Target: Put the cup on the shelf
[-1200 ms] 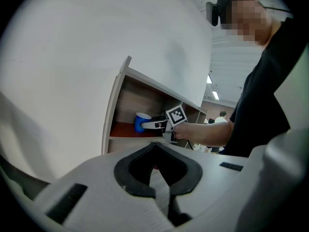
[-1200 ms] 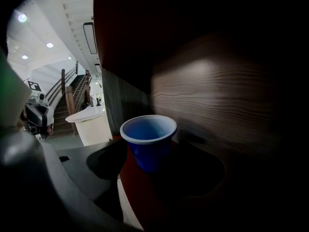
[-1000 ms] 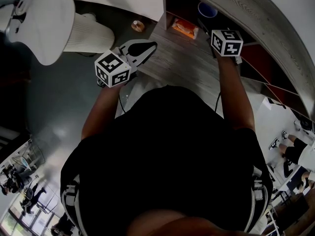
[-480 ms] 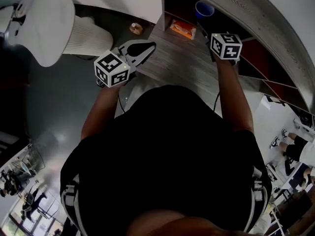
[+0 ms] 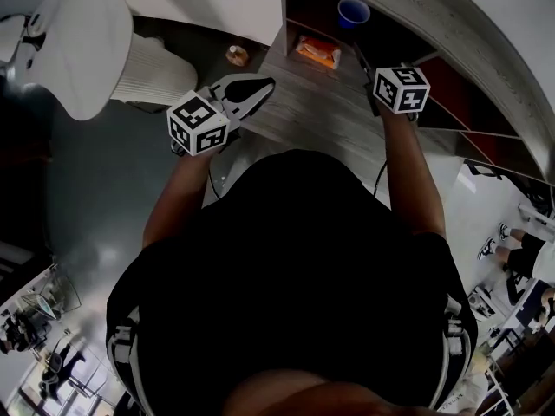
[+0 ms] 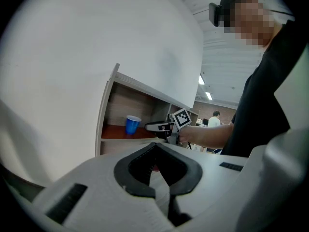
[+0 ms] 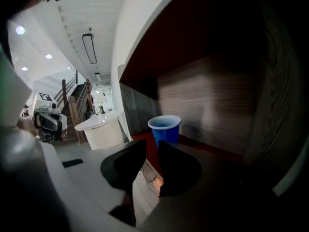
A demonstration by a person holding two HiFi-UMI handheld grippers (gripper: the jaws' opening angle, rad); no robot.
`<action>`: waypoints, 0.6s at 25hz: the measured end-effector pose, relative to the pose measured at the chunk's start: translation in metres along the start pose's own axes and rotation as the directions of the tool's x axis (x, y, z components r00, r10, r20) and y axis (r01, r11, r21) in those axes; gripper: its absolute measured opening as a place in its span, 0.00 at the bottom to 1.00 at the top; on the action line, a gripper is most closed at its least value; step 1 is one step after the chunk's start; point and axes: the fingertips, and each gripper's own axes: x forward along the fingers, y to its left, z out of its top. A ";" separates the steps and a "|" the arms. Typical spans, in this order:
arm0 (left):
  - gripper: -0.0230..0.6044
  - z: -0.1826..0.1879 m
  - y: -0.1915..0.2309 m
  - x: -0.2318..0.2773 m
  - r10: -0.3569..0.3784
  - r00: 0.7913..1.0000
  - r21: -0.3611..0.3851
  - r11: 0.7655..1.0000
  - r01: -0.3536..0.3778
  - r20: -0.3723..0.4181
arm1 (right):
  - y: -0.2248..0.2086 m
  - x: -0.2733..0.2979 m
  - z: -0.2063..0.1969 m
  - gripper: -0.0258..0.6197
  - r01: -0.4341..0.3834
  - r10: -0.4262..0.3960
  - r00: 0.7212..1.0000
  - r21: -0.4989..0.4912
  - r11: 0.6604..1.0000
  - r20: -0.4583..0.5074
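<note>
The blue cup [image 5: 352, 11] stands upright on the red floor of the upper shelf compartment [image 5: 381, 37]. My right gripper [image 5: 366, 66] hangs just in front of that compartment, short of the cup [image 7: 164, 129]. Its jaws [image 7: 152, 145] are closing to a narrow gap, and nothing is between them. In the left gripper view the right gripper [image 6: 160, 126] points at the cup [image 6: 132, 125] from a short way off. My left gripper [image 5: 264, 82] hovers over the wooden counter [image 5: 321, 107], shut and empty [image 6: 155, 146].
An orange packet [image 5: 316, 52] lies in the compartment below the cup. A white chair [image 5: 87, 42] stands at the far left, and a small round object [image 5: 237, 55] sits on the floor beside the counter. More shelf compartments [image 5: 468, 111] run off to the right.
My right gripper has drawn back a little from the cup, which stays on the shelf. The left gripper has hardly moved.
</note>
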 end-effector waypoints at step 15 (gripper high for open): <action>0.06 0.002 -0.041 -0.021 -0.071 0.997 -0.023 0.997 0.072 0.033 | 0.035 -0.057 0.007 0.07 0.029 -0.024 0.997 -0.076 0.997 0.067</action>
